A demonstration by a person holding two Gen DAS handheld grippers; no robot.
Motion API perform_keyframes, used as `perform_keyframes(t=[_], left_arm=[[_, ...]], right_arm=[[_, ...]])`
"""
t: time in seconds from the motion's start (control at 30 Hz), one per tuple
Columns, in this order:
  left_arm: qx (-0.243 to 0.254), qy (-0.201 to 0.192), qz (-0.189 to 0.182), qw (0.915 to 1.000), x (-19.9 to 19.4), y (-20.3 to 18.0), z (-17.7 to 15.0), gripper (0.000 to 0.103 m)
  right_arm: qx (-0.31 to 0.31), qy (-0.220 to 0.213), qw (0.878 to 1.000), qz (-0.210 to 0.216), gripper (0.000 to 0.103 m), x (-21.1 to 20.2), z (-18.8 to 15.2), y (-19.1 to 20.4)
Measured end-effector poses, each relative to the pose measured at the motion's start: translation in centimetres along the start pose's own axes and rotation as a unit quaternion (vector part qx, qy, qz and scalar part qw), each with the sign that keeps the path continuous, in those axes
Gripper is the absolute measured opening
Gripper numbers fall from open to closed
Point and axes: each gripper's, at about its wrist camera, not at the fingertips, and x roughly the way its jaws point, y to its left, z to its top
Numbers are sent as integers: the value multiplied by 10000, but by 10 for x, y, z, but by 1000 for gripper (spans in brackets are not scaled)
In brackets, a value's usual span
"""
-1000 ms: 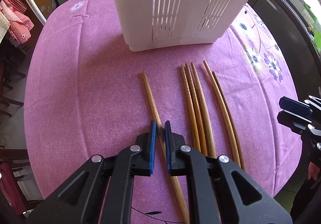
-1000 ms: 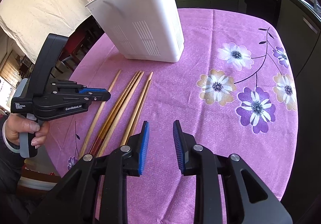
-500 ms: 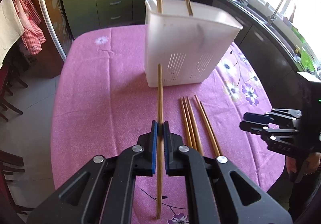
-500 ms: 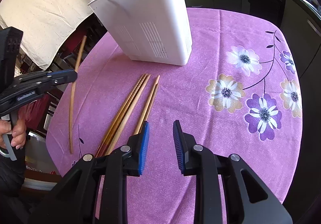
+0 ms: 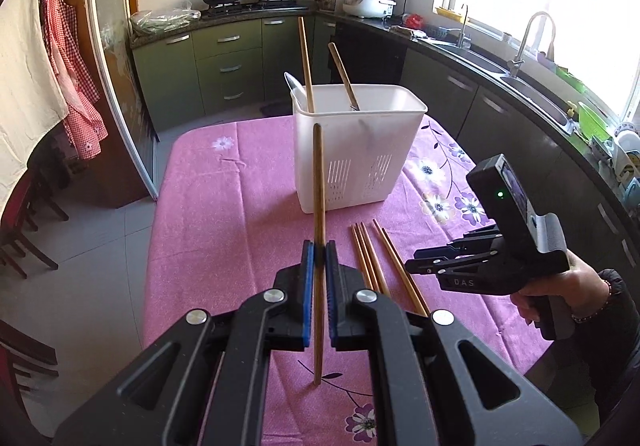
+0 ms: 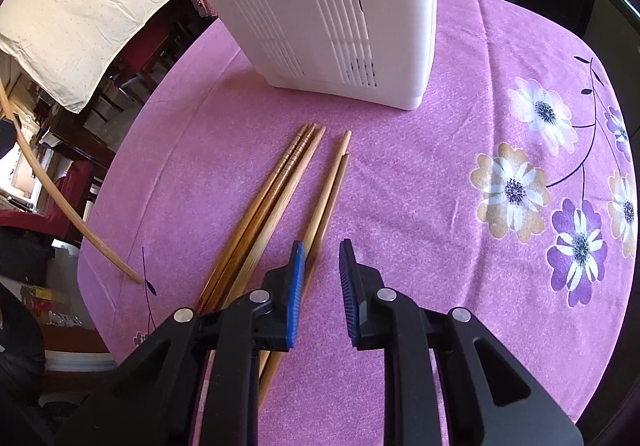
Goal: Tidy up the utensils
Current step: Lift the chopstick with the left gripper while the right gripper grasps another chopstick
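Observation:
My left gripper (image 5: 319,246) is shut on a wooden chopstick (image 5: 318,182) and holds it well above the pink table, pointing toward the white slotted utensil holder (image 5: 356,166). The holder has two chopsticks (image 5: 306,62) and a spoon standing in it. Several chopsticks (image 6: 280,190) lie on the cloth in front of the holder (image 6: 328,6). My right gripper (image 6: 322,266) is open and empty, low over the near ends of the rightmost pair (image 6: 326,194). It shows at the right in the left wrist view (image 5: 416,266). The held chopstick (image 6: 48,182) shows at the far left.
The round table has a pink flowered cloth (image 6: 460,166). Kitchen counters with a sink (image 5: 520,74) run along the right. Chairs (image 5: 20,238) stand at the left. A cream cloth (image 6: 80,6) hangs beyond the table.
My left gripper closed on the leftmost chopstick and lifted it high off the table. My right gripper moved forward and down over the rightmost pair of chopsticks.

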Motion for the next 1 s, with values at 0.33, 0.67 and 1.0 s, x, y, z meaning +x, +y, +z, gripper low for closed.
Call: perform_keyframes(t=[0.33,0.67,1.0], left_arm=[[44,-54,23,10000,-2,1,-3,6],[62,-52,41,10000,-3,2,-3,6],[56,-60,52,10000,-3,3,-5,6]], right_arm=[[-170,123,9992,-354,17,12,5,15],[-332,228,9979,-514,17,25,12,34],[-368,30,9973,-634,6,26,15,37]])
